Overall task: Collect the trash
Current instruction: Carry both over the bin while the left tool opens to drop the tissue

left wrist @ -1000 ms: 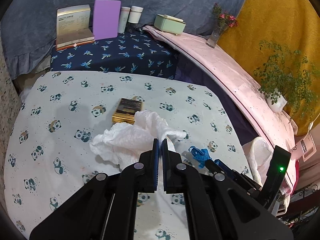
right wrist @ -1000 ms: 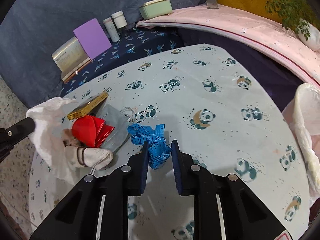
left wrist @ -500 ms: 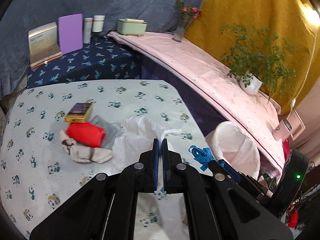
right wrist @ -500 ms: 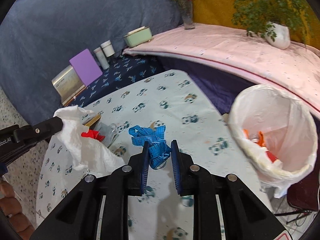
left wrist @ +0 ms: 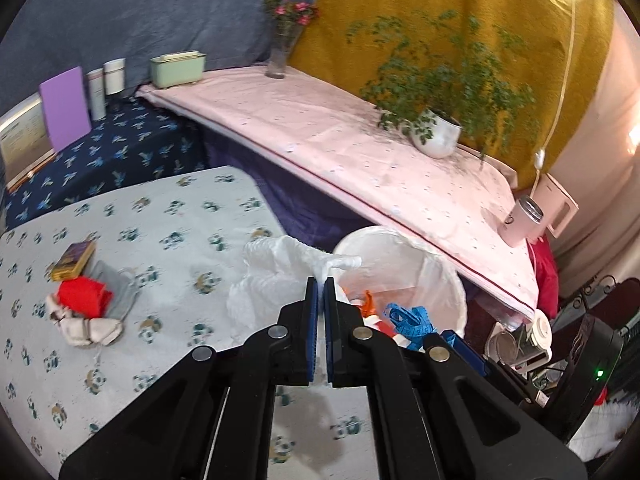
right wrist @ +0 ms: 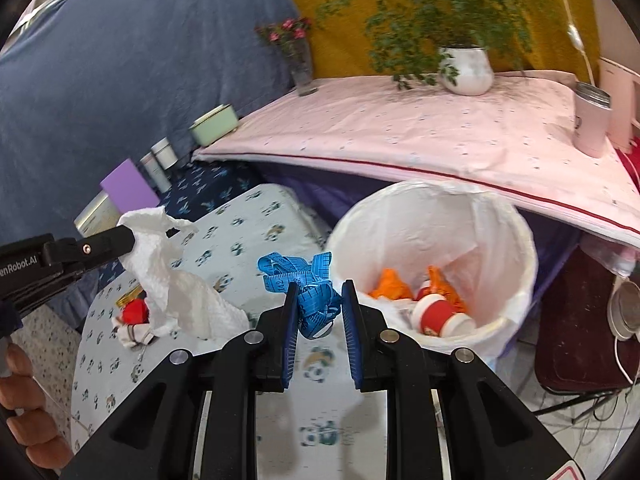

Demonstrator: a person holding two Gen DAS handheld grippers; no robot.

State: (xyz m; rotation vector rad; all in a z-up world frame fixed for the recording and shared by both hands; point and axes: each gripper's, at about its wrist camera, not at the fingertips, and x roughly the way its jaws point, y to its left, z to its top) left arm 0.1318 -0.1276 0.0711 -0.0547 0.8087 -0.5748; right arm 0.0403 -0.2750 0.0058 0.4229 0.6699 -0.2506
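Here, crumpled tissue paper is pinched by the downward-tilted left gripper. A blue measuring tape is clamped by the right gripper, beside the bin.

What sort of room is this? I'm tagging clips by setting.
Probably a home living space: cloth-covered tables, a potted plant and flower vase on a pink-draped ledge, and a lined trash bin beside the table.

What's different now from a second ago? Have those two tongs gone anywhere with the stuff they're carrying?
Both have swung away from the panda-print table toward the lined trash bin, now close in front. The left tongs still pinch the crumpled white tissue; the right tongs still clamp the blue measuring tape. Nothing was dropped. The red pouch and small box lie where they were.
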